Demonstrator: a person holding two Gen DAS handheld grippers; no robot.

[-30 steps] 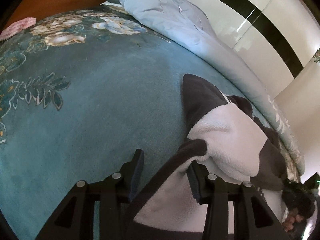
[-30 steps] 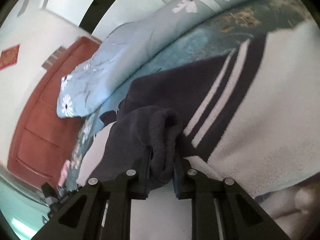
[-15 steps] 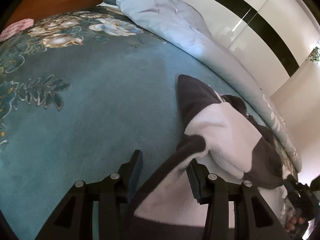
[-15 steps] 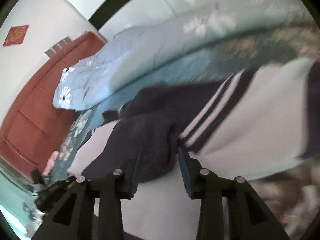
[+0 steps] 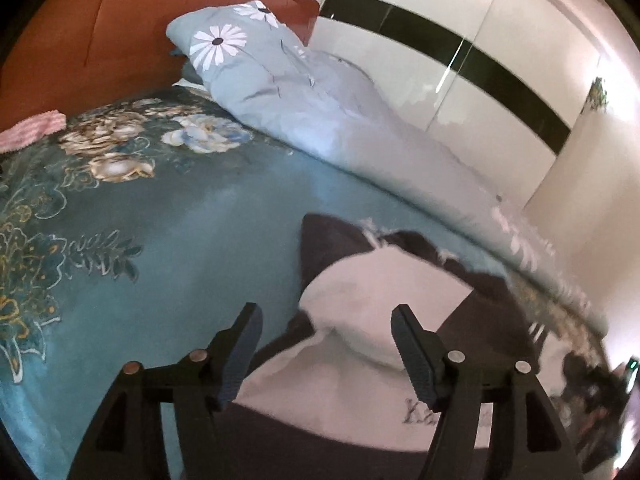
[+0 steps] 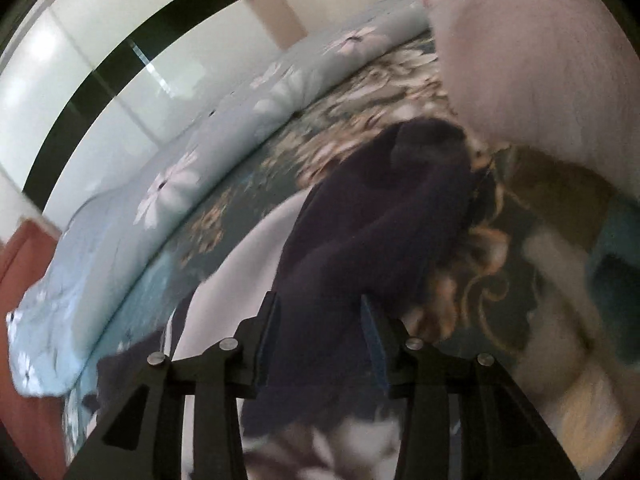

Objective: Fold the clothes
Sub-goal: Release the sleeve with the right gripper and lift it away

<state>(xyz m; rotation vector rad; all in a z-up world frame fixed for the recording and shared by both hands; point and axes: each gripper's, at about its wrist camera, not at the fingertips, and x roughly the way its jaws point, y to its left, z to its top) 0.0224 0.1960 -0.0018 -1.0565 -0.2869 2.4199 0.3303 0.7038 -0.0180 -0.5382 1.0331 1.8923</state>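
A dark and white fleece garment lies folded on the teal floral bedspread, with lettering on its white front. My left gripper hovers just above its near edge, open wide, with nothing between the fingers. In the blurred right wrist view, a dark fleece part of the garment stretches away from my right gripper. Its jaws stand apart, and the dark cloth sits loosely in the gap. The other gripper and a hand show dimly at the left wrist view's lower right.
A pale blue quilt with white daisies runs along the bed's far side, below a glossy wardrobe wall. A red-brown headboard and a pink cloth lie at the back left. A pale fluffy mass fills the right view's upper right.
The left jaws spread wider, and the garment edge that ran between them now lies on the bed. The right gripper opened off the dark fleece and swung away, blurring the view.
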